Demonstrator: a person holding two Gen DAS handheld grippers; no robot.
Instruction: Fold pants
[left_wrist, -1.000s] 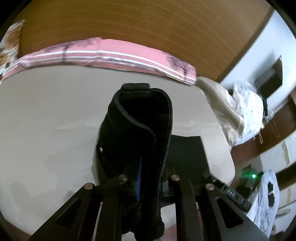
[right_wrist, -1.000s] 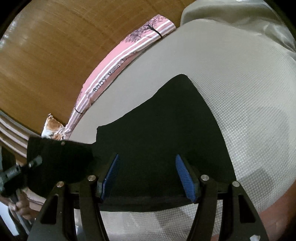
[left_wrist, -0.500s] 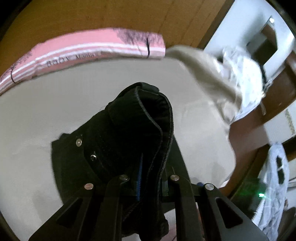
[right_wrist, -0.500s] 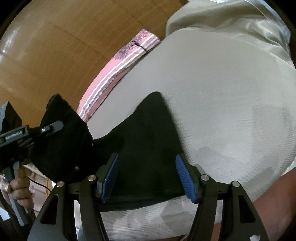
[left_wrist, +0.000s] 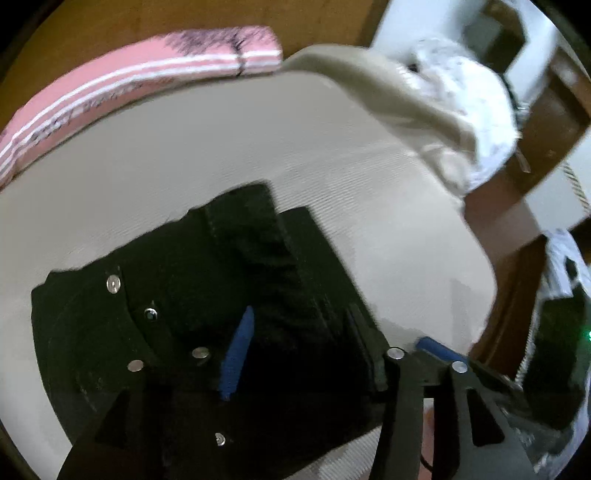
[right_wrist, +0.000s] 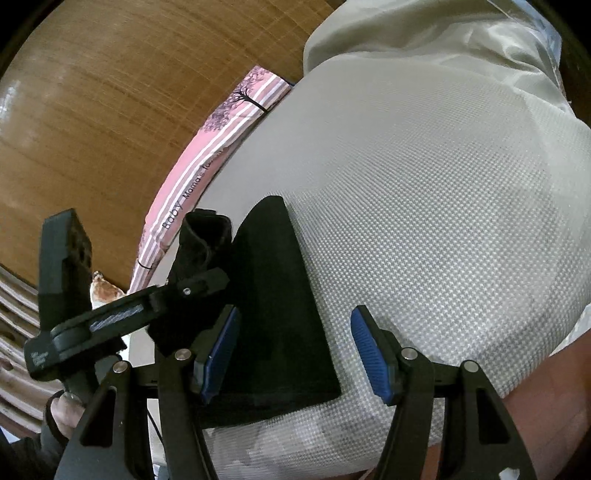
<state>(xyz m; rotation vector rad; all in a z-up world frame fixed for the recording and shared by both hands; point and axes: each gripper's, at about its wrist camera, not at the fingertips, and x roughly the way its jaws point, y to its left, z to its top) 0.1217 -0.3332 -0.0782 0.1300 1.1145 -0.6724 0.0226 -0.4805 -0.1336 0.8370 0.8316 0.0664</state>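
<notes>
Left wrist view shows the black pants (left_wrist: 207, 325) lying folded on the grey mattress (left_wrist: 229, 147), waistband end laid over the lower layer so the fold sits flat. Spread apart over that top layer, the left gripper (left_wrist: 303, 350) grips nothing. Beside the fold's free edge the right gripper (right_wrist: 291, 354) hovers open, likely placed to steady or smooth it.

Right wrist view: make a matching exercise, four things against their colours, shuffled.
Things:
1. pants
2. mattress
3. wall
4. pads

Colours:
A. blue
B. brown
C. black
D. pale grey

Pairs: 1-C, 2-D, 3-B, 4-A
</notes>
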